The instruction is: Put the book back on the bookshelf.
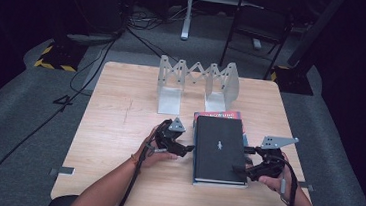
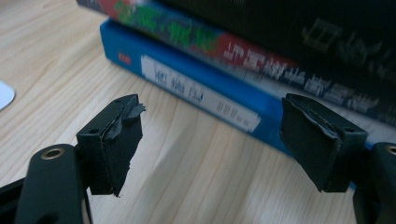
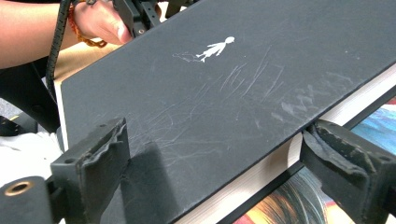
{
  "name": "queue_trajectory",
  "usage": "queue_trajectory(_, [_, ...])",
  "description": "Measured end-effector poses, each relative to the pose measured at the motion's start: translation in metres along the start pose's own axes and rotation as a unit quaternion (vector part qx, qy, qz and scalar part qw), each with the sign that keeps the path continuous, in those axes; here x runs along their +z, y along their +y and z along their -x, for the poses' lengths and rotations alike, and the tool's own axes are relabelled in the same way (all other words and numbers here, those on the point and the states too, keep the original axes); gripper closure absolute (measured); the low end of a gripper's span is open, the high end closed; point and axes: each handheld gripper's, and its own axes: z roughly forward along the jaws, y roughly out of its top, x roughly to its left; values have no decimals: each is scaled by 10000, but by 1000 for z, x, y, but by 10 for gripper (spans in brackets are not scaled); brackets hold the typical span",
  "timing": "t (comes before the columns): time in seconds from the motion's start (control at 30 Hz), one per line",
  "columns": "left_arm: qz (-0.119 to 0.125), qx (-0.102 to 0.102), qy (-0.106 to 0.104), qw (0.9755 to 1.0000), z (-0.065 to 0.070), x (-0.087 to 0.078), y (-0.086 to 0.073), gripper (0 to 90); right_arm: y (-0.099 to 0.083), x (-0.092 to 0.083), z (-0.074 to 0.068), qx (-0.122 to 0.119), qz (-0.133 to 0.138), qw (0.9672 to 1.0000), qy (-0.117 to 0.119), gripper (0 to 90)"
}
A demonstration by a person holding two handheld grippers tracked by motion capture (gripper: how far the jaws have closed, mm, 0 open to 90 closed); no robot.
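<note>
Black book (image 1: 219, 149) bears a white figure; right tongs (image 3: 215, 172) straddle its corner, left tongs (image 2: 212, 144) gape empty.

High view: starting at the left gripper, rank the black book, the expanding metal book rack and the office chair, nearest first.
From the left gripper:
1. black book, top of the stack, right beside the gripper at the stack's left edge.
2. expanding metal book rack, standing at the table's far edge.
3. office chair, on the floor beyond the table, far right.
</note>
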Motion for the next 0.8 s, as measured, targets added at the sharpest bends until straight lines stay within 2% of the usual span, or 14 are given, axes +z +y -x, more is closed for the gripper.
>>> queue_trajectory(0.07, [21,47,108,9999,-1,0,2,209,0,0,0,-17,15,10000,9,95])
queue_trajectory(0.13, [89,-52,82,9999,-3,-1,2,210,0,1,1,-32,25,10000,26,95])
queue_trajectory(0.27, [97,-8,89,9999,-4,-1,2,210,1,1,1,-72,25,10000,41,95])
queue_trajectory(0.37, [112,100,181,9997,-3,-4,2,210,1,1,0,-102,38,9999,42,96])
queue_trajectory(0.47, [171,87,148,9997,-4,-6,0,218,2,2,0,-141,30,9999,41,96])
queue_trajectory(0.5, [171,87,148,9997,-4,-6,0,243,2,2,0,-141,30,9999,41,96])
queue_trajectory(0.53, [244,173,-69,9995,-3,-7,-1,323,2,2,1,-151,33,9999,51,96])
queue_trajectory(0.57, [244,173,-69,9995,-3,-7,-1,364,2,2,1,-151,33,9999,51,96])
queue_trajectory(0.63, [250,266,-59,9993,-2,-8,-1,370,3,2,1,-173,38,9998,58,97])
queue_trajectory(0.67, [250,266,-59,9993,-2,-8,-1,414,3,2,1,-173,38,9998,58,97])
queue_trajectory(0.7, [288,341,-175,9989,-1,-8,-2,414,3,2,1,-185,42,9998,62,97])
queue_trajectory(0.73, [281,466,-171,9984,1,-9,-1,520,4,3,2,-204,49,9998,63,98])
queue_trajectory(0.77, [271,526,-106,9982,2,-8,-1,582,5,3,2,-215,41,9997,66,98])
queue_trajectory(0.8, [272,536,-133,9981,2,-8,0,594,5,4,3,-226,52,9997,80,99])
